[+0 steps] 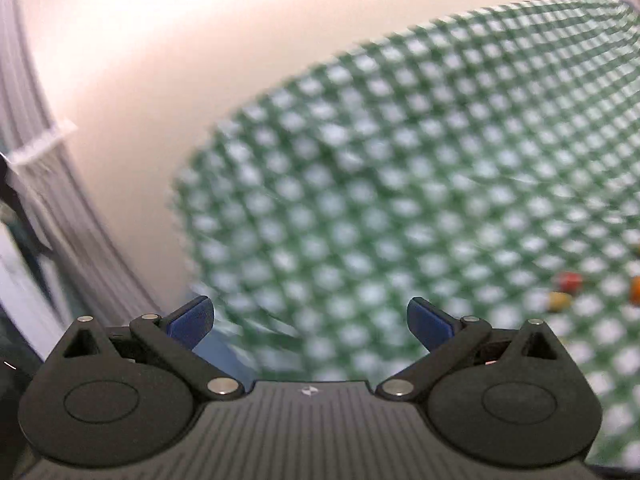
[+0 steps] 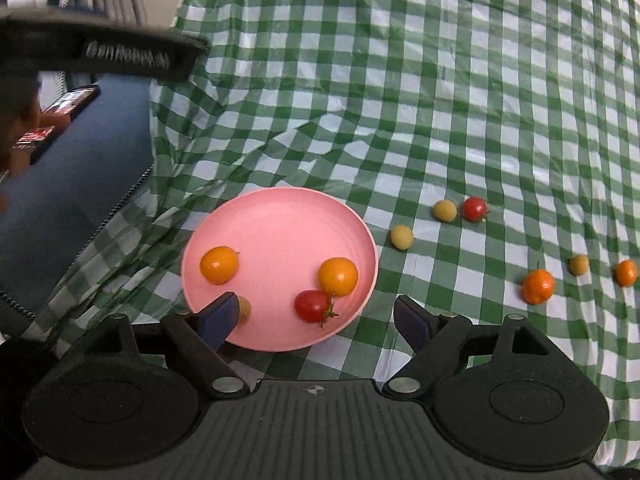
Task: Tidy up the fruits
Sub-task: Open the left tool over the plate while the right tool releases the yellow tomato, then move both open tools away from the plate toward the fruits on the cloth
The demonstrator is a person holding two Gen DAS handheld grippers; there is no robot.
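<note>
A pink plate [image 2: 280,216] lies on the green checked cloth in the right wrist view. It holds two oranges [image 2: 219,265] [image 2: 338,276], a red tomato [image 2: 312,306] and a small yellow fruit [image 2: 244,309] half hidden behind my finger. My right gripper [image 2: 316,320] is open and empty just above the plate's near edge. On the cloth to the right lie two yellow fruits [image 2: 402,237] [image 2: 445,211], a red tomato [image 2: 475,208], an orange [image 2: 539,287], a small yellow fruit [image 2: 579,265] and another orange [image 2: 625,273]. My left gripper [image 1: 310,320] is open and empty; its view is blurred, with small fruits [image 1: 570,280] at right.
A blue cushion [image 2: 76,168] with a phone [image 2: 60,114] on it lies left of the cloth. A black device [image 2: 100,48] hangs over the upper left. A pale wall [image 1: 140,60] and grey curtain [image 1: 24,100] show in the left wrist view.
</note>
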